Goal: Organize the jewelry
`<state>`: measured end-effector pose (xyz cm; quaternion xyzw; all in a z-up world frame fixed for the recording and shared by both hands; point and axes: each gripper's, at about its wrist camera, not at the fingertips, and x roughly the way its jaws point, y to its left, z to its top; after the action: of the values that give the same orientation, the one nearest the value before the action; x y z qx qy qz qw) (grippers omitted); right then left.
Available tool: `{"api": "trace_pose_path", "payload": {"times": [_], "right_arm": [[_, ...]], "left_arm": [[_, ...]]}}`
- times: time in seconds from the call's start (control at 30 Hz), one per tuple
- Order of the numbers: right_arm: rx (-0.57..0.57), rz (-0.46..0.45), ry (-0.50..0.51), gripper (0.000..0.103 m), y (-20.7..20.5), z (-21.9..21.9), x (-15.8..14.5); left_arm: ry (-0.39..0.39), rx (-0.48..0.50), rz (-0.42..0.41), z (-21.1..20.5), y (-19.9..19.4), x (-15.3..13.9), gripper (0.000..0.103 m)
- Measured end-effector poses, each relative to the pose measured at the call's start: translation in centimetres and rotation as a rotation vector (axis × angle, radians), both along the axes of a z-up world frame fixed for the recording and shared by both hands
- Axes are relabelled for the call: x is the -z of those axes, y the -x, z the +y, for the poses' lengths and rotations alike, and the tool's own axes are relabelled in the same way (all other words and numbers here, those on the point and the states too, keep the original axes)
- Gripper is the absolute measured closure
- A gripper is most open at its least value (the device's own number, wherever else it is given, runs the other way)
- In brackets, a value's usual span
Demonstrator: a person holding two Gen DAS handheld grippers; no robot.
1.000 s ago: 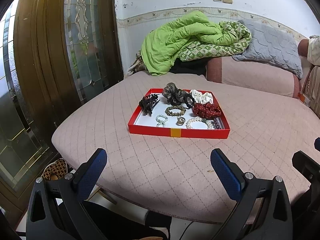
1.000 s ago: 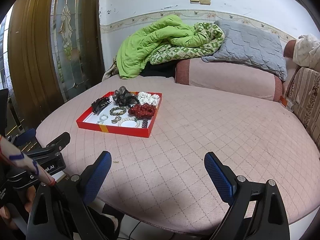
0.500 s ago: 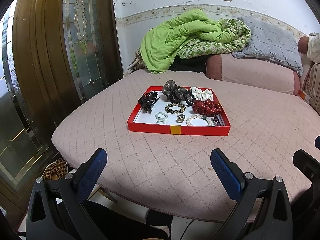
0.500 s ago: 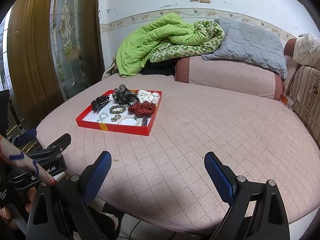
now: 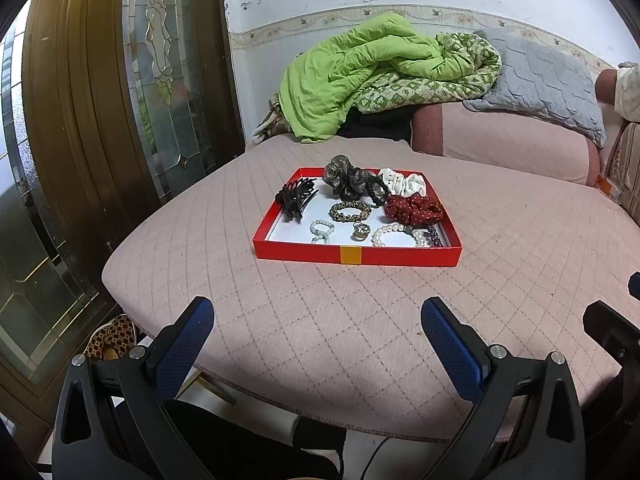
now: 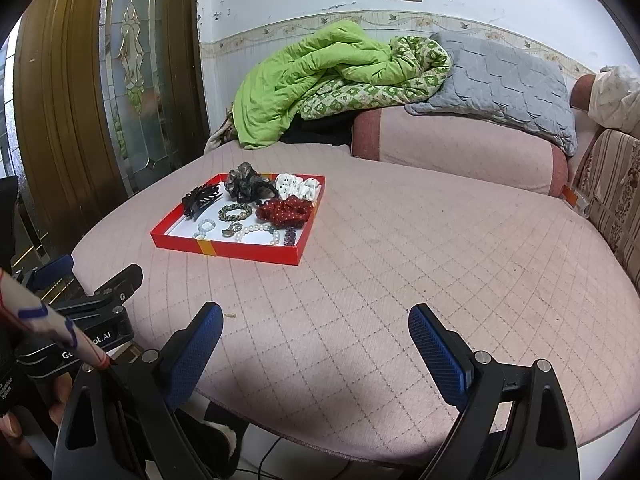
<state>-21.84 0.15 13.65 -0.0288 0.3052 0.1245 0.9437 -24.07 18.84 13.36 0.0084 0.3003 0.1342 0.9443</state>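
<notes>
Red tray (image 5: 400, 257) of jewelry sits mid-frame on the pink quilted bed (image 5: 320, 320), pearl bracelet (image 5: 396, 235) touching the red scrunchie (image 5: 414, 209). Left gripper (image 5: 316, 320) and right gripper (image 6: 316, 326) both spread wide, empty, well short. Risk: wide fingers snagging neighbouring pieces; small beads slipping.

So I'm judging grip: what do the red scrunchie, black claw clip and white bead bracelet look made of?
Red scrunchie: soft gathered fabric, matte, white-dotted. Black claw clip: rigid, probably plastic, with slightly glossy prongs. White bead bracelet: smooth, shiny round beads, pearl-like; real or imitation can't be told.
</notes>
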Motion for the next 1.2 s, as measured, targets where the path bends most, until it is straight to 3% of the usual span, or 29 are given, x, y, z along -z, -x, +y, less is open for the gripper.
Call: {"api": "trace_pose_path", "payload": {"times": [1.2], "right_arm": [[-0.006,0.006,0.003,0.007,0.16,0.40,0.31]], "left_arm": [[-0.001,0.000,0.007,0.56,0.13,0.38,0.000]]}}
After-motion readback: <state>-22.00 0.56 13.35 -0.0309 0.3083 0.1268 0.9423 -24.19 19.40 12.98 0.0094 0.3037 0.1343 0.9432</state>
